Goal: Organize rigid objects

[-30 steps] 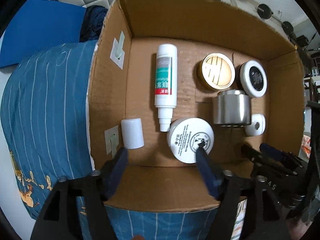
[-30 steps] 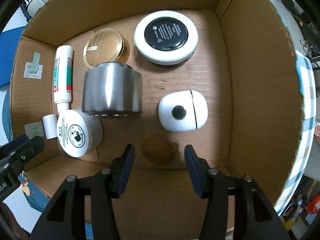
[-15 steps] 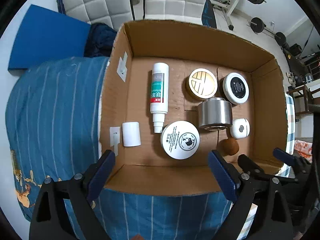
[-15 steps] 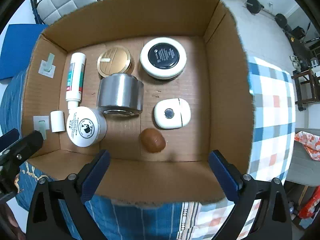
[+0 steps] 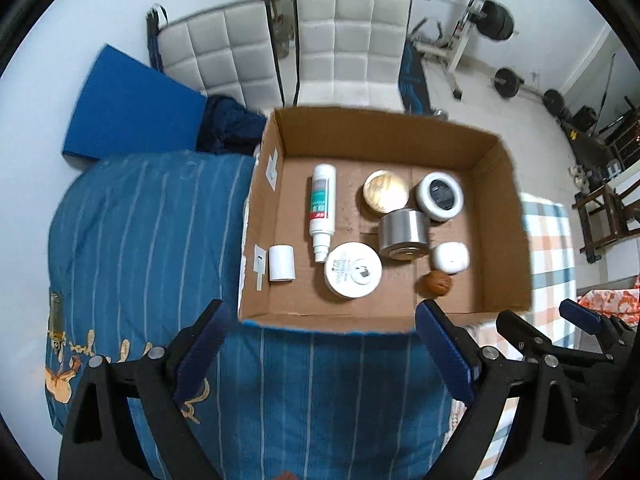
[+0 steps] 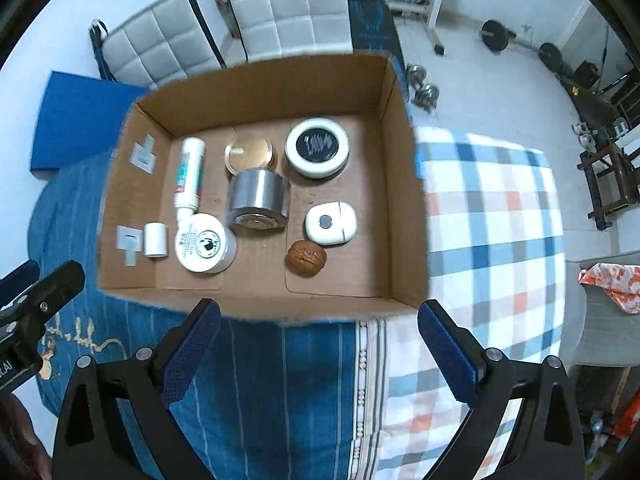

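Note:
An open cardboard box (image 5: 504,220) on the bed holds a white tube (image 5: 322,204), its loose cap (image 5: 282,263), a white round jar (image 5: 353,269), a silver cylinder (image 5: 404,232), a gold-lidded tin (image 5: 386,192), a black-lidded jar (image 5: 440,196), a small white case (image 5: 451,257) and a walnut (image 5: 438,283). My left gripper (image 5: 322,316) hangs open and empty high above the box's near wall. My right gripper (image 6: 319,312) is likewise open and empty, with the walnut (image 6: 307,258) and white case (image 6: 330,224) below it in the box (image 6: 404,200).
The box rests on a blue striped bedcover (image 5: 140,240) beside a checked cover (image 6: 492,220). Beyond the bed stand white padded chairs (image 5: 344,40), a blue mat (image 5: 128,108) and weight equipment (image 5: 480,20) on the floor.
Both grippers opened wide and rose up and back out of the box. The right one left the walnut on the box floor; the left one drew away from the white round jar.

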Tool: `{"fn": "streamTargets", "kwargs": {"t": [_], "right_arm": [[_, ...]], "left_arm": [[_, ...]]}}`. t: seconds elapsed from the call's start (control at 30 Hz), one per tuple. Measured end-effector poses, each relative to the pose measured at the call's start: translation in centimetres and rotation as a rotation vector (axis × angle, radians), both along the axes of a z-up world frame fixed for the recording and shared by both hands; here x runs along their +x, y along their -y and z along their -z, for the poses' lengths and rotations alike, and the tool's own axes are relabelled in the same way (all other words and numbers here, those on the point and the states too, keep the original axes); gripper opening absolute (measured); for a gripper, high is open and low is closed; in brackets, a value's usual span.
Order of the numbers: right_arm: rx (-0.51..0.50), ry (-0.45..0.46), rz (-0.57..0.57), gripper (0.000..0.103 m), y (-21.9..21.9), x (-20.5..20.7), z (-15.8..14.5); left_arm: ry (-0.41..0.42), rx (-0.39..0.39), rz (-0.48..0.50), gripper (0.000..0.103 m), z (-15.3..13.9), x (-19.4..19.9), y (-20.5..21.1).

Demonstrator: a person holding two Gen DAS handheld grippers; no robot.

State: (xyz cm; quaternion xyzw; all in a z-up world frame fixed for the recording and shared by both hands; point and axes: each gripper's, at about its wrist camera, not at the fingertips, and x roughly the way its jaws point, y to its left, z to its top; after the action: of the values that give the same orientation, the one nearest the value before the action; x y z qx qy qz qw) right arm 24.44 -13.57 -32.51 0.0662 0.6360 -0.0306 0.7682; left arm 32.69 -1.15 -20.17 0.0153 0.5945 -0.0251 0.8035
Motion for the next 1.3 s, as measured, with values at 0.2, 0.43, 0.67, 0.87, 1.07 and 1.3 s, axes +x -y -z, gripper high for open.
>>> {"fn": "streamTargets", "kwargs": {"t": [0.2,0.43,0.67,0.87,1.07,1.3], "right_arm": [[-0.022,0.106,-0.004,0.101,1.1,-5.1,-6.6],[-0.023,0.17,-0.029,0.101,2.1,-11.9,-13.7],[-0.007,0.229,-0.061,0.101,1.7,-17.0,-19.3],[-0.032,0.305,-0.091,0.101,1.0,-20.6,-23.9],[-0.058,0.371,-0.08,0.101,1.3,-22.7,-27.2],[-0.078,0.387,-0.067,0.101,1.6,-23.1,-28.0]], "left_arm": [[0.123,-0.01,-0.003,0.095,-6.5,-5.7,0.6],[0.229,-0.012,0.005,0.095,-13.6,-11.6,1.0],[0.277,-0.041,0.007,0.095,-17.8,-16.0,1.2],[0.31,-0.056,0.019,0.095,-20.6,-19.2,1.5],[0.324,-0.056,0.039,0.095,-22.0,-20.8,1.7],[0.346,-0.06,0.029,0.095,-22.4,-21.4,1.4]]}}
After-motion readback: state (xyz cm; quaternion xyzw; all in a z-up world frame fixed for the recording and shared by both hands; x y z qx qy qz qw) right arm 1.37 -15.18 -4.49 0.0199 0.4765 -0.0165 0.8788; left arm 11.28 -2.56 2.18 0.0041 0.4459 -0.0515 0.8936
